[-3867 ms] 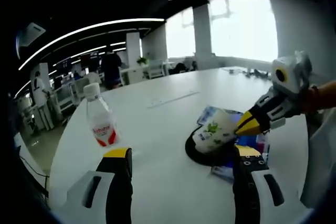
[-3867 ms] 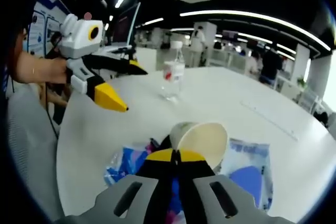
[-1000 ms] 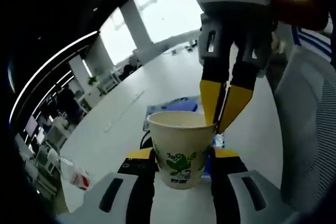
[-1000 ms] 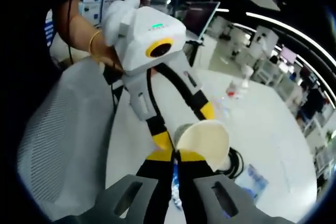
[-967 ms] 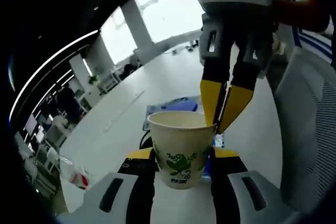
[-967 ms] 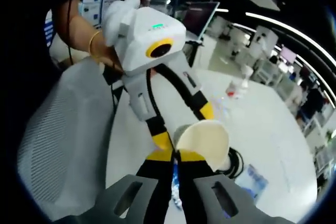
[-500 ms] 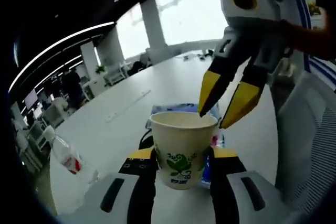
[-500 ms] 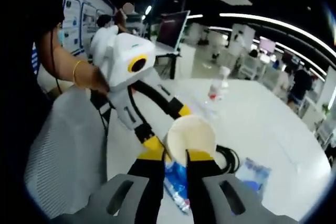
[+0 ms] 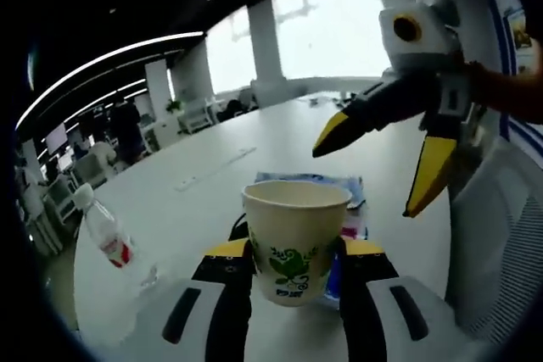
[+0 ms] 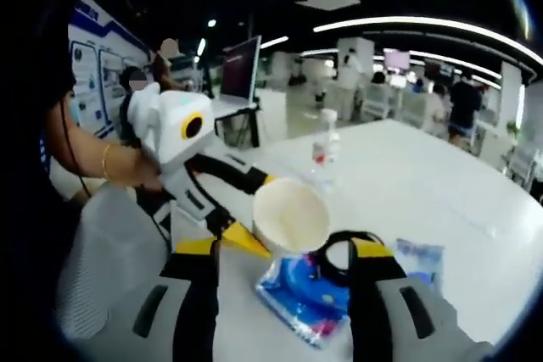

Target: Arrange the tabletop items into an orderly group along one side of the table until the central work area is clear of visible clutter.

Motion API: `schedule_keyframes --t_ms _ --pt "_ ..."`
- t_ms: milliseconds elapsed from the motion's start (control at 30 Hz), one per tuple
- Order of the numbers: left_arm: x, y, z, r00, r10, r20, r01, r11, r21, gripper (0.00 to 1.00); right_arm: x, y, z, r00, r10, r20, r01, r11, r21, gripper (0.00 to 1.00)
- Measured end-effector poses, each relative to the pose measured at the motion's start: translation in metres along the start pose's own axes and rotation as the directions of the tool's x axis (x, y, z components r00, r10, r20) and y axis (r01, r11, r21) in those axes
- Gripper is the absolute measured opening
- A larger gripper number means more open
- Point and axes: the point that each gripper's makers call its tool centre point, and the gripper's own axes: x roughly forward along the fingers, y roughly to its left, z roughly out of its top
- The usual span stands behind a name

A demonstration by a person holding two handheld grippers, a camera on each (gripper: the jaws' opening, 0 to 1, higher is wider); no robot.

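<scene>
Custody of the white paper cup with the green leaf print (image 9: 295, 239) had passed to the left gripper (image 9: 289, 258), whose yellow-tipped jaws were clenched against the cup's sides, while the right gripper (image 9: 382, 163), pinched on the rim a second earlier, had let go, drawn back and stood with jaws spread wide. Held upright above the white tabletop (image 9: 212, 192), the cup hung over the blue plastic packets (image 10: 307, 294) and black coiled cable (image 10: 344, 253), with the clear water bottle with a red label (image 9: 106, 239) standing well apart. Handover looked complete, so the cup could probably be carried next to the table's side, leaving packets, cable and bottle to gather.
</scene>
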Motion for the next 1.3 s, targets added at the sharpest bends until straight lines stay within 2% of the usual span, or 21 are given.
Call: schedule_keyframes --t_ms 167,233,367,500,733,900,1033,1100,1200,1300 --pt "0.001 0.01 0.007 0.998 0.032 0.061 -0.027 0.996 -0.09 0.37 -0.003 -0.002 0.002 0.999 -0.006 0.036 0.003 0.998 0.066 0.77" --pt "0.001 0.014 0.007 0.997 0.04 0.069 -0.032 0.993 -0.111 0.37 -0.004 -0.003 0.003 0.998 -0.012 0.054 0.007 0.996 0.09 0.81" --pt "0.003 0.02 0.009 0.995 0.059 0.086 -0.046 0.989 -0.142 0.38 -0.007 -0.009 0.007 0.994 -0.034 0.105 0.02 0.991 0.131 0.88" --pt "0.005 0.023 0.015 0.991 0.068 0.119 -0.049 0.987 -0.156 0.38 -0.009 -0.015 0.003 0.993 -0.055 0.103 0.039 0.988 0.15 0.94" --pt "0.009 0.035 0.024 0.981 0.104 0.164 -0.079 0.986 -0.148 0.38 -0.015 -0.023 -0.001 0.99 -0.083 0.111 0.063 0.983 0.173 0.99" --pt "0.011 0.044 0.031 0.968 0.145 0.204 -0.114 0.981 -0.155 0.38 -0.018 -0.029 -0.007 0.989 -0.1 0.104 0.078 0.977 0.197 0.97" --pt "0.012 0.056 0.032 0.957 0.183 0.225 -0.137 0.969 -0.203 0.38 -0.022 -0.033 -0.01 0.987 -0.121 0.111 0.095 0.972 0.214 0.95" --pt "0.012 0.062 0.03 0.953 0.207 0.221 -0.163 0.966 -0.201 0.38 -0.024 -0.035 -0.009 0.983 -0.132 0.126 0.102 0.969 0.223 0.96" --pt "0.01 0.072 0.032 0.94 0.238 0.243 -0.183 0.956 -0.227 0.38 -0.028 -0.039 -0.01 0.979 -0.154 0.132 0.121 0.966 0.229 0.96" --pt "0.012 0.081 0.028 0.938 0.251 0.238 -0.192 0.95 -0.248 0.38 -0.032 -0.044 -0.013 0.975 -0.178 0.131 0.145 0.962 0.232 0.96"
